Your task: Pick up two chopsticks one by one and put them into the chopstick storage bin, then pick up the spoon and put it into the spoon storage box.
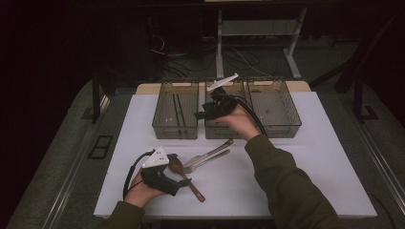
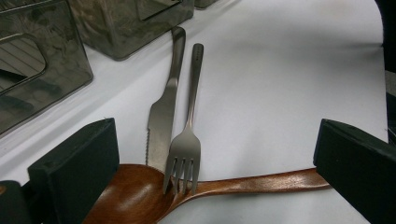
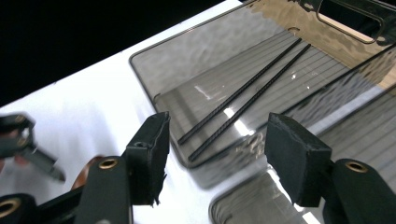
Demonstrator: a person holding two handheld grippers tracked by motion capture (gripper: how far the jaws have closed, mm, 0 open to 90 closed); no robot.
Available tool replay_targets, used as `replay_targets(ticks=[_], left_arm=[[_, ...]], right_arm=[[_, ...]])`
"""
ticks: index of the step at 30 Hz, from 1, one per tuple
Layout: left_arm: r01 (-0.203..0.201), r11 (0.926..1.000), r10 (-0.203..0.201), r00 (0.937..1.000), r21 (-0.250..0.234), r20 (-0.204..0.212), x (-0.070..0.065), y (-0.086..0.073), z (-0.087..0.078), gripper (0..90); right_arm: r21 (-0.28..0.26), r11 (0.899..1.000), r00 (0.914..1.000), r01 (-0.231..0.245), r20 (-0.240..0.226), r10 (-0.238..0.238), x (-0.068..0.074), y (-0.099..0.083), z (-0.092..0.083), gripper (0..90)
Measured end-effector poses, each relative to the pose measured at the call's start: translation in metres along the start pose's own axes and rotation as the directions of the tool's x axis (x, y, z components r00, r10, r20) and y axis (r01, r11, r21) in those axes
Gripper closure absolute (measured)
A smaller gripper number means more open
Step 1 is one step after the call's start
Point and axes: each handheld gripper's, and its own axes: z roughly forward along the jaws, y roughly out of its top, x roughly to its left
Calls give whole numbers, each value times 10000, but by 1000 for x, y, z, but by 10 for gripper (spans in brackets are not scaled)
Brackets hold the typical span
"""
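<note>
a dim lab or recording room: white-topped work table (image 1: 296, 181) at frame centre on dark grey floor, loose black cables (image 1: 191, 59) and a white metal desk frame (image 1: 253, 43) at upper centre, three smoky clear plastic bins (image 1: 175, 110) in a row.

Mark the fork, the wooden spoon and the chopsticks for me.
fork (image 2: 184, 149), left gripper view, on the head just above the tines.
wooden spoon (image 2: 261, 182), left gripper view, on the handle.
chopsticks (image 3: 243, 95), right gripper view, on one stick, mid-length, inside the tray.
</note>
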Motion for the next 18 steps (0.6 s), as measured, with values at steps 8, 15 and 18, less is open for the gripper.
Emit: replay_targets(ticks=[8, 15, 18], left_arm=[[31, 10000, -31, 10000, -24, -37, 0, 0, 0, 0], [46, 10000, -46, 10000, -78, -59, 1, 0, 1, 0], [52, 10000, -52, 10000, -66, -41, 2, 0, 1, 0]], right_arm=[[-276, 9988, 9991, 403, 108, -400, 5, -17, -28, 333], [-549, 9962, 9976, 670, 185, -660, 6, -35, -50, 294], [-668, 9955, 9976, 674, 187, -663, 6, -46, -60, 287]])
